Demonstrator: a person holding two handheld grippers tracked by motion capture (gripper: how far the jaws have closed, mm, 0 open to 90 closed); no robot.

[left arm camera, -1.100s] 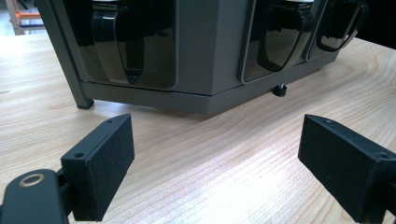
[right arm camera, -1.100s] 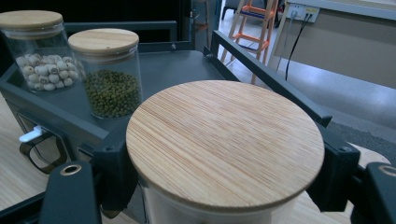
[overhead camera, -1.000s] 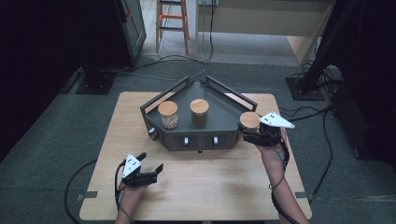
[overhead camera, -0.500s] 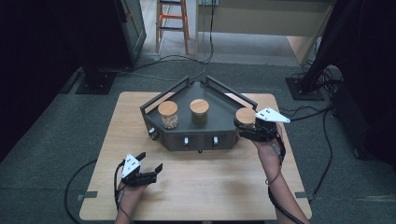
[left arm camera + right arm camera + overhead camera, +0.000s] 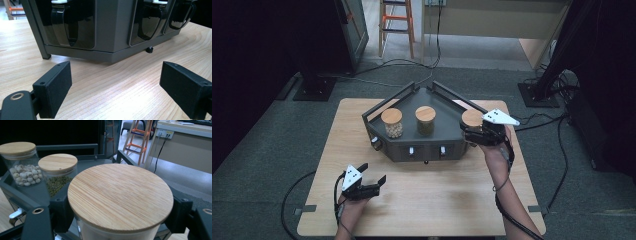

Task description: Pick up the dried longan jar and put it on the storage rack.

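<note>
A dark grey angular rack (image 5: 417, 145) stands on the wooden table (image 5: 437, 200). On its top sit a jar of pale round beads (image 5: 392, 122) and a jar of green beans (image 5: 425, 120), both with wooden lids. My right gripper (image 5: 471, 134) is shut on a third wooden-lidded jar (image 5: 472, 118) at the rack's right end. In the right gripper view the lid (image 5: 120, 195) sits between the jaws, with the bead jar (image 5: 18, 162) and bean jar (image 5: 58, 170) behind it. My left gripper (image 5: 373, 174) rests open near the table's front left, facing the rack's front (image 5: 110, 30), nothing between its pads (image 5: 53, 90).
The rack's front carries dark dispenser spouts (image 5: 68, 25) and small feet (image 5: 149, 50). Beyond the table, on the floor, are an orange step stool (image 5: 397, 25), black stand bases (image 5: 314, 87) and loose cables (image 5: 542, 120).
My right gripper has shifted a little to the left with the jar, closer over the rack's right end. The left gripper has stayed put.
</note>
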